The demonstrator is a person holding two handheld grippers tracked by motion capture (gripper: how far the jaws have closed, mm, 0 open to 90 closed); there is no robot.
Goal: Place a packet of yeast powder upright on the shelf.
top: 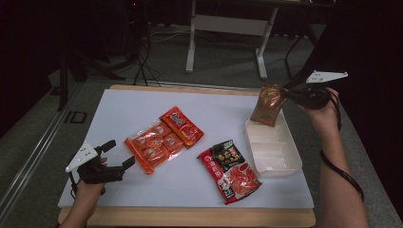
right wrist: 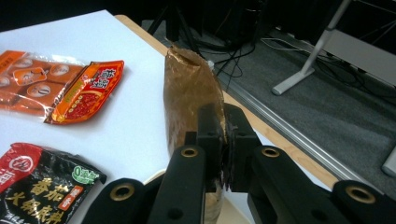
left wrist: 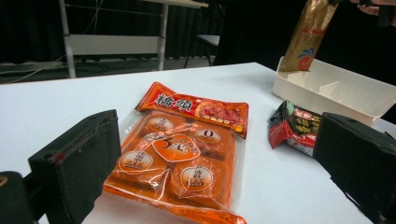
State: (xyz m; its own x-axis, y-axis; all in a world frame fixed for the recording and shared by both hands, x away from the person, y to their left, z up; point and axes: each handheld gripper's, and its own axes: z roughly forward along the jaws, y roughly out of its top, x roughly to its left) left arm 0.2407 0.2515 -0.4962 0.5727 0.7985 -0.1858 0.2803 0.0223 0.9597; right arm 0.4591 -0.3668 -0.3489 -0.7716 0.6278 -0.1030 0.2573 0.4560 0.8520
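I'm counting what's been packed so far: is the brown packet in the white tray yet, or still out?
Still out. The right claw holds the brown packet hanging upright over the white tray's far end.

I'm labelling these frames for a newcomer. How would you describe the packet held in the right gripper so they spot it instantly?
Start at the white tray on the table's right edge. Hanging upright over its far end, pinched by the right gripper, is the brown-gold packet. Unlike the orange and red-black packets, it is not lying flat on the tabletop.
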